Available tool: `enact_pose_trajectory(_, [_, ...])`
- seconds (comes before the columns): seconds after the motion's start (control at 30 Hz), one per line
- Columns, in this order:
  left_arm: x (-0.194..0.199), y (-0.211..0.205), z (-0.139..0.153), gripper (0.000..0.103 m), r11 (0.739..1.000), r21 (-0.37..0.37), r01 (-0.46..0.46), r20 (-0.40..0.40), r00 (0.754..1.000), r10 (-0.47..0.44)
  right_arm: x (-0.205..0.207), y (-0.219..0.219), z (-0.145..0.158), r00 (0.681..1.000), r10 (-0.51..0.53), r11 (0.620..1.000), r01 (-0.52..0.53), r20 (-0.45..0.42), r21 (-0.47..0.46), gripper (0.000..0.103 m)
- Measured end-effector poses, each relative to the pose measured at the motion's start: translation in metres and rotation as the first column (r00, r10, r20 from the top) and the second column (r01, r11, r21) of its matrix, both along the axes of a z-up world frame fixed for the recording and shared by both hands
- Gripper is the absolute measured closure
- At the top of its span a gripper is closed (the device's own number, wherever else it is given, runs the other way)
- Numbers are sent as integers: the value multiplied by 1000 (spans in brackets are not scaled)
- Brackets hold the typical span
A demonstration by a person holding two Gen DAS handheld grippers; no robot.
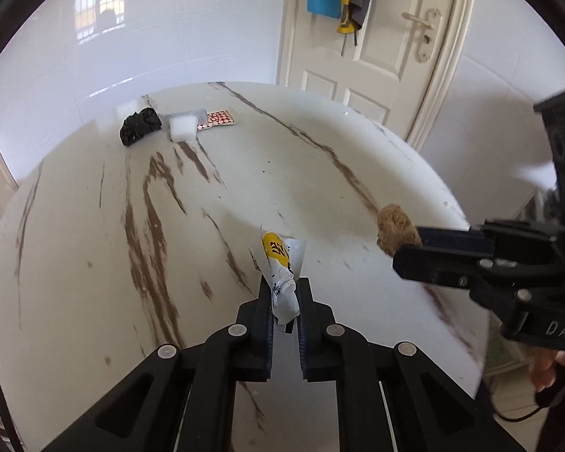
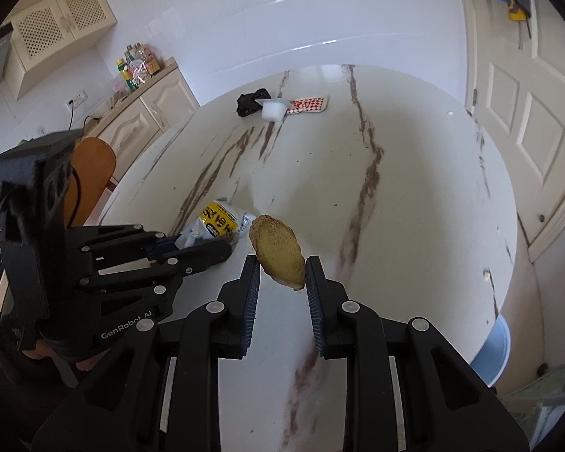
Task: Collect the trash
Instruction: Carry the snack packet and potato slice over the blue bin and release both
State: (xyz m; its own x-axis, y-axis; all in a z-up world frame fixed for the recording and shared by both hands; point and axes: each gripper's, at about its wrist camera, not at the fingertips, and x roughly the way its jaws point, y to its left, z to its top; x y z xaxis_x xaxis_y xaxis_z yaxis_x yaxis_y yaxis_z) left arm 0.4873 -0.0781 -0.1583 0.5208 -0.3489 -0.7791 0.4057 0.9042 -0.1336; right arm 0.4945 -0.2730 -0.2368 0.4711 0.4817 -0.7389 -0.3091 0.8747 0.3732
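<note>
My left gripper (image 1: 283, 290) is shut on a crumpled white and yellow snack wrapper (image 1: 278, 267) and holds it over the marble table (image 1: 94, 263). The wrapper also shows in the right wrist view (image 2: 216, 222), in the left gripper (image 2: 222, 246). My right gripper (image 2: 282, 271) is shut on a brown piece of bread (image 2: 278, 250), held above the table; it shows in the left wrist view (image 1: 406, 250) with the bread (image 1: 395, 228). At the far end lie a black crumpled bag (image 1: 139, 126), a white plastic cup (image 1: 184, 126) and a red checkered wrapper (image 1: 218, 118).
A white door (image 1: 376, 37) with clothes hung on it stands behind the table. A cabinet with bottles (image 2: 139, 66) is at the left wall. An orange chair back (image 2: 90, 177) stands at the table's left edge. A blue bin (image 2: 493, 354) sits below the right edge.
</note>
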Motion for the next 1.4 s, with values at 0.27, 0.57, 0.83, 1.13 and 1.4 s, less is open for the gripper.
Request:
enact_pose_trajectory(0.27, [-24,-18,42,96,997,-51,54,48,998,-51,-17,-14,16,999,-25,999,25,39,20,79])
enact_pose_trajectory(0.57, [-45,-95,81,96,984,-51,171,101,981,-165,-55,-88,51,980,-153,988,150,123,35,79])
enact_pose_trajectory(0.83, [-28,-194,58,103,955,-31,294,51,955,-293,-86,-182,41,939,-323,946,322,115,28,79])
enact_pose_trajectory(1.13, [15,-289,10,103,932,39,361,-25,933,-360,-70,-268,-33,897,-442,896,442,-14,44,78])
enact_pose_trajectory(1.4, [53,-354,-46,103,927,115,357,-112,932,-345,-56,-316,-92,851,-514,852,521,-108,49,59])
